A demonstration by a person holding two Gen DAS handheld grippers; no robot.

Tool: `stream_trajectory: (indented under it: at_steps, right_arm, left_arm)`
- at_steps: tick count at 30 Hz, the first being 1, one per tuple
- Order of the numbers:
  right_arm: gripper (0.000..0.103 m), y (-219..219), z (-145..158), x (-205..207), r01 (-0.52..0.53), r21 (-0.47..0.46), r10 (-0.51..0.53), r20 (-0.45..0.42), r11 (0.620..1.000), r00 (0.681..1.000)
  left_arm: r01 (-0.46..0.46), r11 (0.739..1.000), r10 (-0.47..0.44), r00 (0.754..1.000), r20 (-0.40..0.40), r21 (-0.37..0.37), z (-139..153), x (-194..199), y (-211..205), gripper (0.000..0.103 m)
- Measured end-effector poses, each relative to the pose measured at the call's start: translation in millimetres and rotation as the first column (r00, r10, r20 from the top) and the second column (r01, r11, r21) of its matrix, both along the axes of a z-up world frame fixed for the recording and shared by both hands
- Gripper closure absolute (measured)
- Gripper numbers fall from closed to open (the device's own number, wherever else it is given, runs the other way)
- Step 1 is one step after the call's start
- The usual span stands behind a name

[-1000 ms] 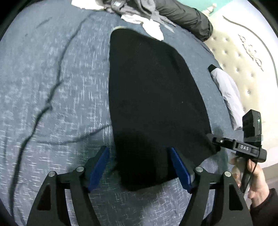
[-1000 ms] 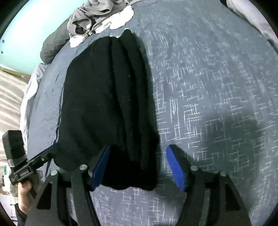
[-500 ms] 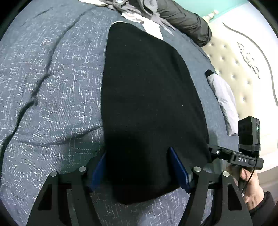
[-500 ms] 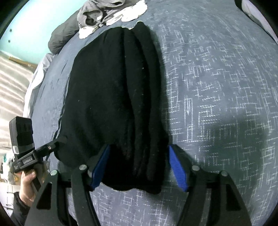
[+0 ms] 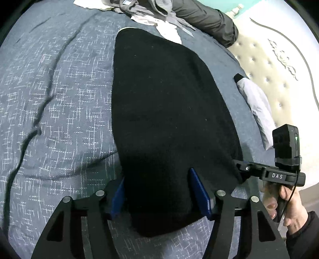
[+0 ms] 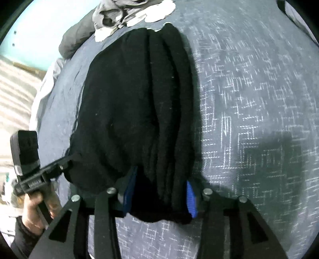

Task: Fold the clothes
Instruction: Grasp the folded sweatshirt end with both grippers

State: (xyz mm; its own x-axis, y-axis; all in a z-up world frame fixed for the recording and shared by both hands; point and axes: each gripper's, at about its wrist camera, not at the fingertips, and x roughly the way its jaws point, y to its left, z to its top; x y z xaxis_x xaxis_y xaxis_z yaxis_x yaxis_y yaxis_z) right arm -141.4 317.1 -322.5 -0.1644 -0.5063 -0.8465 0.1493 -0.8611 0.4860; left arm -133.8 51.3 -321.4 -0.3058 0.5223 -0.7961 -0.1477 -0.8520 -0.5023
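A black garment [image 5: 169, 109], folded into a long strip, lies on the blue-grey bed cover [image 5: 49, 99]. My left gripper [image 5: 159, 191] straddles its near left corner. The jaws are closing and the cloth lies loose between the blue pads [image 5: 199, 193], reaching past the right one. In the right wrist view the black garment [image 6: 129, 99] shows lengthwise folds. There my right gripper [image 6: 160, 195] is closing on the near right corner, and cloth bunches between its pads [image 6: 191, 199]. Each view shows the other gripper's tip at the garment's far corner, held by a hand [image 5: 285, 205].
A heap of grey and white clothes [image 5: 151, 10] and a dark jacket [image 5: 205, 18] lie past the garment's far end. A pale garment [image 5: 257, 105] rests by the tufted cream headboard [image 5: 279, 69]. The cover has creases on the left [image 5: 39, 111].
Both grippers slid forward over the garment's near edge, so cloth now fills the gaps. The right jaws narrowed clearly and bunch the folds; the left jaws narrowed slightly.
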Motion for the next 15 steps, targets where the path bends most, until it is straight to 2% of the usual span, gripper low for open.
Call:
stream_trajectory:
  at_steps: [3,6,9,13,15]
  right_arm:
    - [0.057,-3,0,0,-0.010,0.002,0.010,-0.007,1.000,1.000]
    - [0.067,-7,4,-1,-0.037,0.013,0.038,-0.023,0.999,0.999]
    - [0.068,-11,7,-2,-0.061,0.024,0.062,-0.027,0.998,0.998]
    - [0.056,-10,-3,-9,-0.018,-0.026,0.018,0.027,0.999,0.999]
    - [0.054,-6,-7,-8,0.002,-0.048,0.000,0.033,0.999,0.999]
  left_arm:
    - [0.003,1.000,-0.003,1.000,-0.006,0.006,-2,-1,1,0.035]
    - [0.013,1.000,-0.013,1.000,-0.020,-0.001,-1,1,2,0.037]
    - [0.013,1.000,-0.013,0.999,-0.030,-0.003,-1,2,3,0.037]
    - [0.008,1.000,-0.008,1.000,-0.001,0.027,-8,-3,0,0.033]
    - [0.016,1.000,-0.016,1.000,-0.005,0.023,-11,1,3,0.032]
